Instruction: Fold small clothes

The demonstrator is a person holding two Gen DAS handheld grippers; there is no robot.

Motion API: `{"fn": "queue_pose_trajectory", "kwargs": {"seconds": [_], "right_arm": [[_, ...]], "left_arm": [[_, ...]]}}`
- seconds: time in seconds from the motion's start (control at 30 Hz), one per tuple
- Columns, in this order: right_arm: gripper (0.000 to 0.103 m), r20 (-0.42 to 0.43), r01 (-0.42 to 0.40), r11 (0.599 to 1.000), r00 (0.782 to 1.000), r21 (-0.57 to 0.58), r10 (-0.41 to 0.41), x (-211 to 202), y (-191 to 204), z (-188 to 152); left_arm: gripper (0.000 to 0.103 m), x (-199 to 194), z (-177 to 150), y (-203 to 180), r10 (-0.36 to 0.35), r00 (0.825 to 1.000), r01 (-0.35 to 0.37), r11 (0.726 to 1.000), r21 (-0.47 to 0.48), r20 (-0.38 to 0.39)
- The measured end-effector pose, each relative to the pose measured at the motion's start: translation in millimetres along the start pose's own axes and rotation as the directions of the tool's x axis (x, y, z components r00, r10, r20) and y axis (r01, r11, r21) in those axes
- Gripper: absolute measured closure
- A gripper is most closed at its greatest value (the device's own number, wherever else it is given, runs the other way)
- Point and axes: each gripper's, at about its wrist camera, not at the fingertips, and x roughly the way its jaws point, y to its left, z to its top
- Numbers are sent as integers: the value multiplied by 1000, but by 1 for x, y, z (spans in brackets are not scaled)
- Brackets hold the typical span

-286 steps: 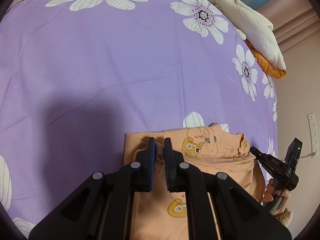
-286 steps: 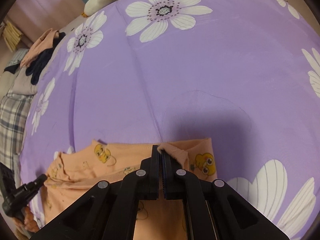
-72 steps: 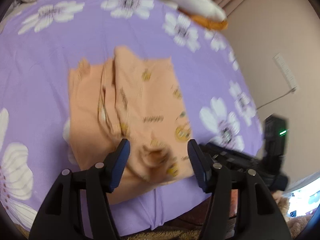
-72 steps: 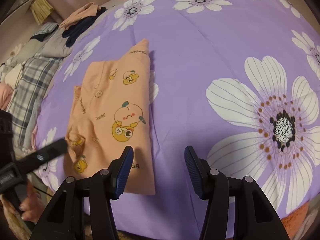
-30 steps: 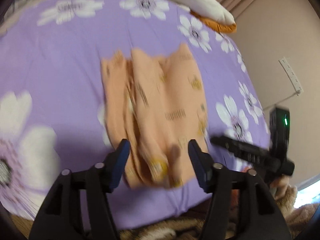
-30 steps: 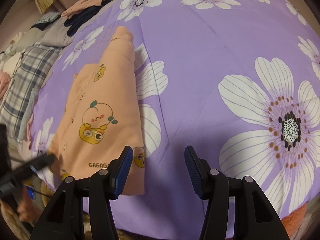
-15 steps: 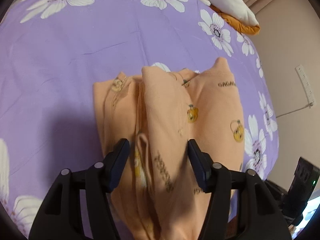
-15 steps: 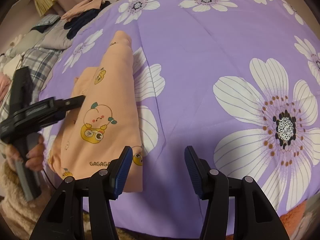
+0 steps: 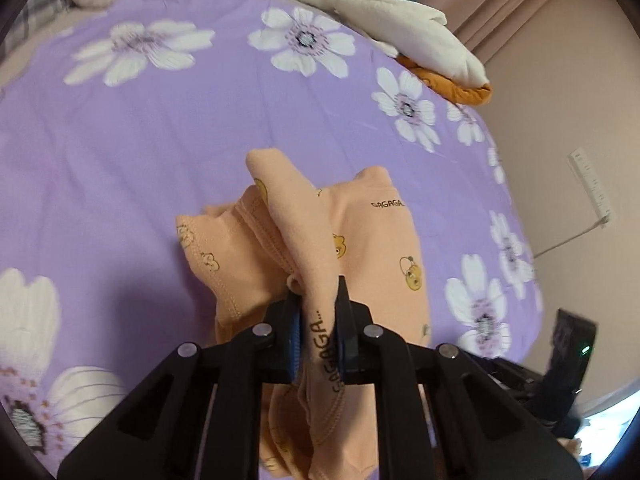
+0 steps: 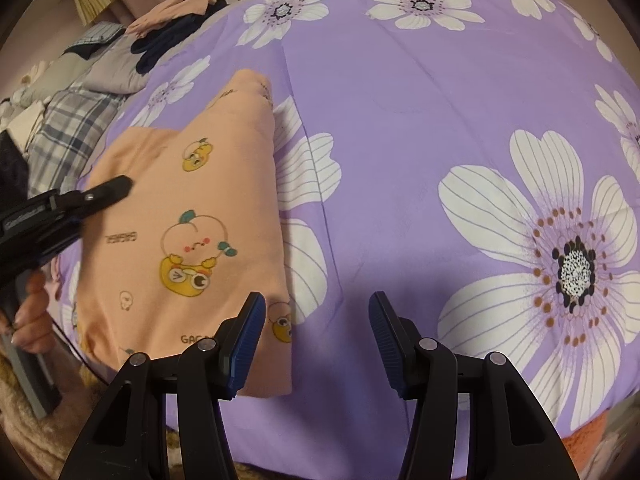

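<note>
Left wrist view: left tool [image 9: 318, 320] closing on bunched peach garment [image 9: 360, 240] ridge; layers may slip. Right tool [image 10: 316, 344] gapes empty.

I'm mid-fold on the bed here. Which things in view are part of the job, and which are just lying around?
Part of the job:
- peach cartoon-print garment, a fold of it between the closing jaws of the left gripper
- right gripper, open, over the bedspread

Just lying about:
- white plush toy
- pile of clothes at the bed's far edge
- plaid fabric
</note>
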Motion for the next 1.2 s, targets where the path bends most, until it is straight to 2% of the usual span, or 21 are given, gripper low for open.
{"fn": "queue_pose_trajectory", "kwargs": {"seconds": [0.07,0.13,0.2,0.27,0.3,0.33,0.37,0.4,0.47,0.53,0.67,0.77,0.83,0.9,0.93,0.97,1.0,1.07,1.13,1.2], "right_arm": [[49,1,-3,1000,1000,-3,3,1,1,2],[49,5,-14,1000,1000,-6,14,3,3,5],[49,14,-36,999,999,-5,36,2,5,8],[46,22,-53,999,998,-4,53,3,7,14],[40,26,-58,998,998,-6,58,3,9,16],[38,32,-66,998,997,-6,66,4,10,18],[37,38,-77,997,996,-6,77,4,12,20],[37,39,-90,996,995,-5,90,5,13,22],[37,36,-131,991,991,0,131,11,17,28],[37,27,-161,987,987,5,161,17,20,31],[37,-21,-244,969,969,30,245,40,25,38],[37,-53,-287,956,955,56,290,53,26,39],[37,-61,-301,951,950,68,305,60,27,39],[37,-62,-330,940,940,84,335,65,27,40],[37,-61,-338,937,937,83,344,65,27,41],[40,-58,-344,935,935,80,349,65,28,41],[44,-57,-347,935,934,74,352,66,30,42],[63,-60,-342,938,936,60,346,67,33,42],[69,-51,-328,944,943,31,329,62,38,41],[74,-30,-312,950,950,-5,311,53,44,41]], "left_arm": [[90,3,-2,7,42,999,-42,999,8,9],[88,14,-5,21,70,997,-70,997,-10,-18],[81,26,-10,34,103,994,-105,994,-29,-47],[70,30,-14,43,105,993,-108,993,-52,-57],[68,29,-15,45,96,994,-99,993,-66,-53],[59,25,-15,48,92,995,-96,992,-84,-48],[53,21,-15,49,94,995,-98,990,-98,-43],[51,15,-14,51,93,995,-96,989,-115,-29],[33,3,-15,53,96,995,-94,987,-128,7],[25,-2,-18,59,73,997,-68,988,-135,28],[25,17,-34,70,-12,996,-4,981,-192,-83],[24,16,-41,66,-45,998,36,984,-176,-43],[24,23,-43,62,-125,990,111,976,-187,-65],[26,31,-43,57,-162,983,145,973,-177,-88],[33,34,-43,51,-172,981,156,975,-161,-90],[46,38,-43,48,-183,979,167,973,-159,-93],[49,42,-43,48,-190,977,172,970,-171,-97],[64,44,-43,47,-181,979,160,968,-193,-94],[71,39,-42,43,-201,976,180,963,-202,-86],[73,32,-40,35,-189,979,173,969,-177,-79]]}}
